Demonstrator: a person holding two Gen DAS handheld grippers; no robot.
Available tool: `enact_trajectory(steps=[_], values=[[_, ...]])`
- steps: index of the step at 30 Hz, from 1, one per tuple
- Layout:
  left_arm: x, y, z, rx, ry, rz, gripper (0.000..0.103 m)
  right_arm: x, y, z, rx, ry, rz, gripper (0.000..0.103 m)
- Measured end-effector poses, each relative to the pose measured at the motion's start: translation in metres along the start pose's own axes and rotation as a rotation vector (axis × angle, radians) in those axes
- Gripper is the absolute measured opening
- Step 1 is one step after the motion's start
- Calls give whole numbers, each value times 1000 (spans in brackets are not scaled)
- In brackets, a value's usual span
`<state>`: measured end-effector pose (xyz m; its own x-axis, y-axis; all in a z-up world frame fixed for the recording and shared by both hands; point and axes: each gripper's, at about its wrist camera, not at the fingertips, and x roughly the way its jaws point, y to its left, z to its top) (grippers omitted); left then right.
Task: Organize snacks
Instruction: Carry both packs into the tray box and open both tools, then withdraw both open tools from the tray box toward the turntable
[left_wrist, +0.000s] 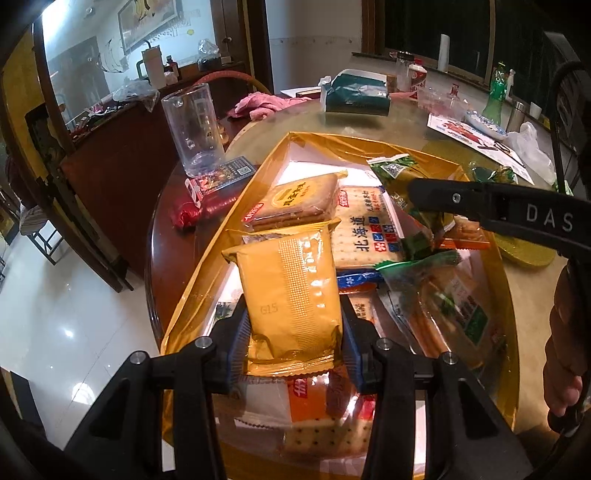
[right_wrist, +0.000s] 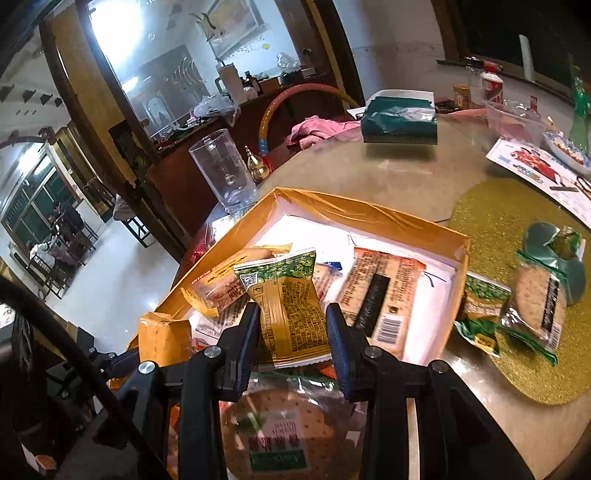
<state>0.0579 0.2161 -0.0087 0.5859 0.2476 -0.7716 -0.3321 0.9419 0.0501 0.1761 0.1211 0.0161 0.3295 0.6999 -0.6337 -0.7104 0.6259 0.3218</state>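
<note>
Left gripper (left_wrist: 293, 347) fingers clamped an orange snack packet (left_wrist: 290, 295), held upright over the near end of the orange tray (left_wrist: 258, 170); crackers packets lay just beyond the fingers. Right gripper (right_wrist: 291, 347) fingers pinched a green-and-yellow packet (right_wrist: 288, 306) above the same tray (right_wrist: 369, 210); two green-wrapped snacks (right_wrist: 532, 306) lay right of those fingers on a gold mat (right_wrist: 498, 206) on the table (right_wrist: 351, 173).
</note>
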Motion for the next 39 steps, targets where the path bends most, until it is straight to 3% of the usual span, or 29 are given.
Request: enact_trajectory(steps=[3, 6, 8, 9, 16, 28, 39], values=[[4, 1, 2, 10, 4, -17, 48, 6, 2, 1, -12, 8, -17, 36], [8, 3, 3, 8, 20, -47, 62, 8, 3, -1, -5, 17, -10, 38], [9, 7, 2, -17, 36, -69, 72, 2, 3, -2, -1, 6, -8, 50], [8, 9, 2, -30, 35, -70, 72, -1, 3, -3, 2, 0, -6, 53], [-29, 1, -6, -43, -72, -44, 83, -44, 4, -17, -5, -68, 9, 54], [-77, -76, -8, 49, -111, -156, 86, -122, -46, -60, 119, -151, -78, 58], [-91, -139, -15, 123, -88, -166, 86, -157, -95, -90, 210, -195, -95, 59]])
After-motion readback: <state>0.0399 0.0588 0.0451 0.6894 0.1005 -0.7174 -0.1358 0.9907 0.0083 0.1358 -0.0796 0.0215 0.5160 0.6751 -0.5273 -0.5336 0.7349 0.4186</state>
